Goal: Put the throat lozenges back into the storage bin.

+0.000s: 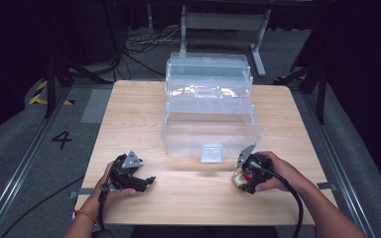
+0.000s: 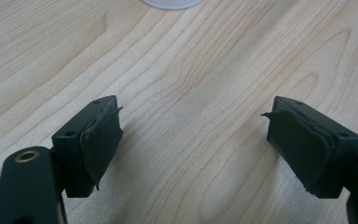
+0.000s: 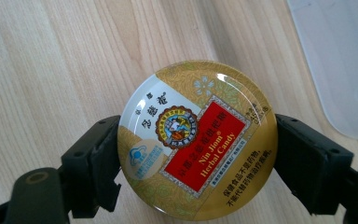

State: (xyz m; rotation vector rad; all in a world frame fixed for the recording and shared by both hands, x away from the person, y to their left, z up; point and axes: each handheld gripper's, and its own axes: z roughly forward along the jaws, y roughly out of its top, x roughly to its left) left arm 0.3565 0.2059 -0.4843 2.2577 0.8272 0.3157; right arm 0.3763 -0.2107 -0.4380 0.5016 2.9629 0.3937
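Pale wood grain is running across the table [image 1: 129,114], and at its left the left gripper [image 1: 138,181] is resting low near the front edge, its black jaws standing wide apart with nothing but bare wood between them; the rubbery pads [image 2: 103,140] are looking scuffed and ragged at their edges. Moving toward the middle, a clear plastic tackle-style box [image 1: 211,134] is sitting open, its upper tiers stepped back and its deep lower bin facing the person, with a small frosted latch [image 1: 212,152] hanging at the front. To the right, the right gripper [image 1: 243,178] is pinching a round candy tin [image 3: 198,140] by its rim, both jaws pressing against opposite sides of the disc. The tin is looking like glossy metal, gold with a red label and a white wedge, its domed lid catching highlights, and it is being held just off the box's front right corner, close over the tabletop. As a judgement, the pick-up is looking done and the placing is not: the tin is still outside the box, so carrying it over the wall and letting go inside appears to be what is left.
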